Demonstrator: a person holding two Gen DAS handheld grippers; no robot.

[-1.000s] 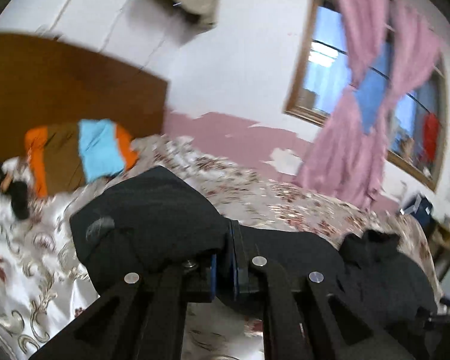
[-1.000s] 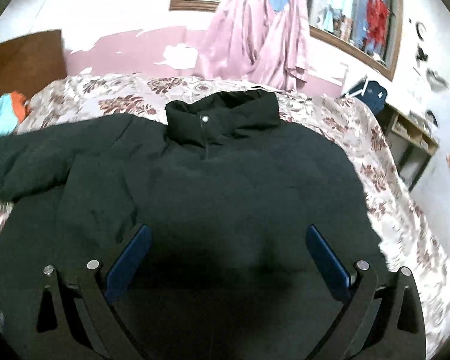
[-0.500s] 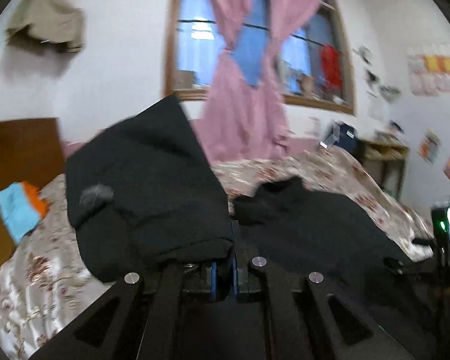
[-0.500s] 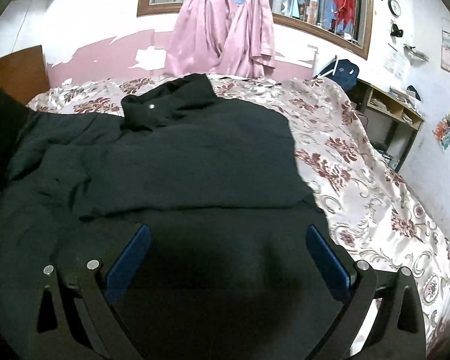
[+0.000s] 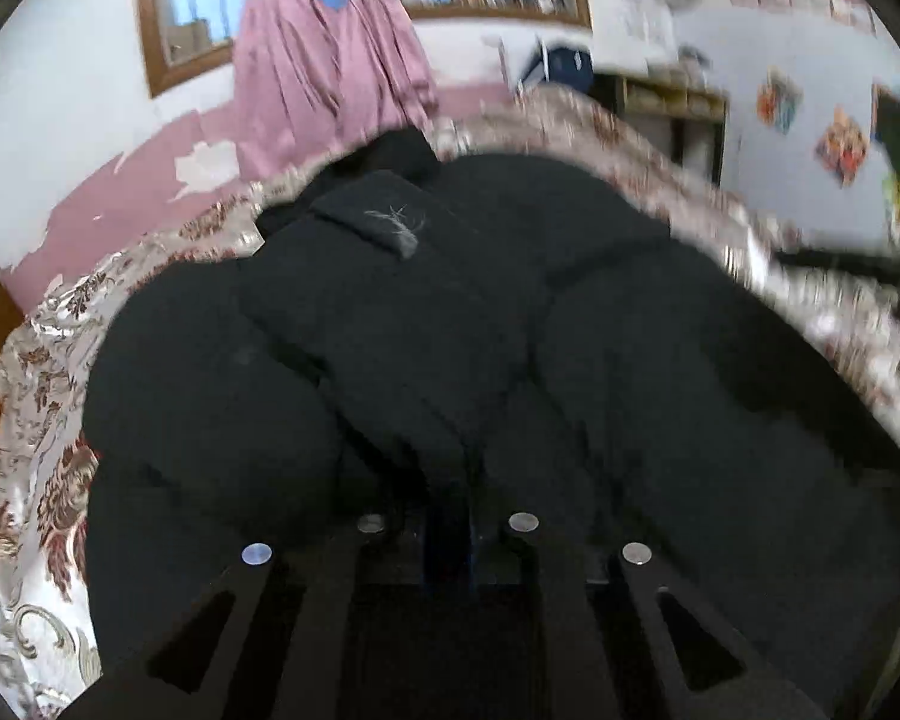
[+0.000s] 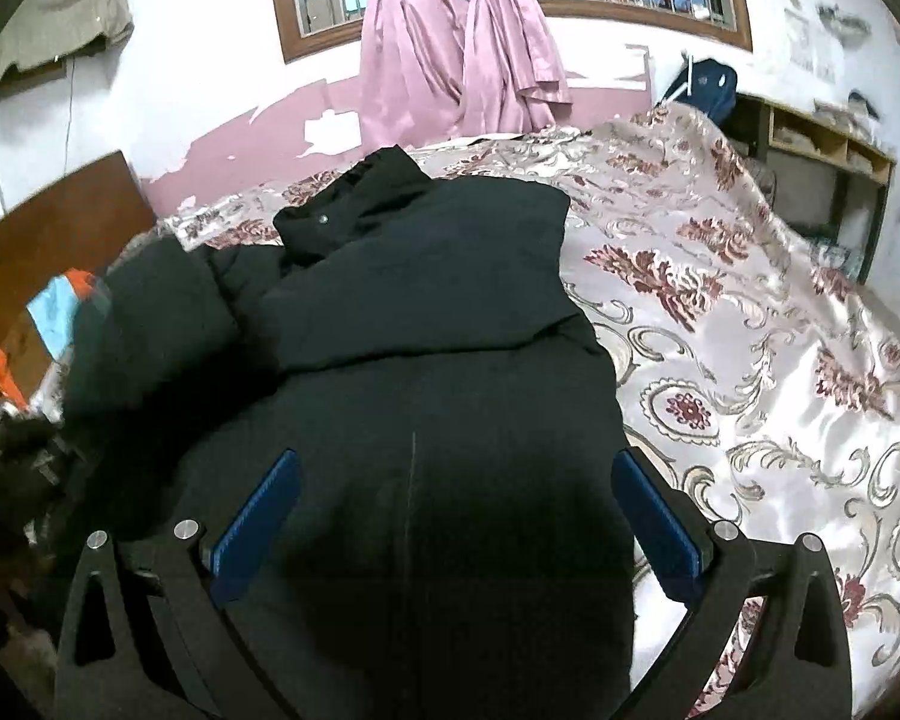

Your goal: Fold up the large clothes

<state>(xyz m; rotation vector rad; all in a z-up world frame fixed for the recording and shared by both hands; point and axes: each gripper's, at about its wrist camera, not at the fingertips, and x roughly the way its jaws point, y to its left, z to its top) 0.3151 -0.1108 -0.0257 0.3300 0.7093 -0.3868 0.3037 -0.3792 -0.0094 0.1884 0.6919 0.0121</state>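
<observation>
One black jacket [image 6: 426, 300] covers the floral bedspread [image 6: 750, 330]; pink curtains [image 6: 450, 60] behind

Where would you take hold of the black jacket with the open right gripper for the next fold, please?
Probably at the black jacket's right side edge, where it lies on the floral bedspread. That edge is exposed with bare bedspread beside it, so the open right gripper could come in from the right and pinch it. The left gripper is shut on the folded sleeve.
</observation>
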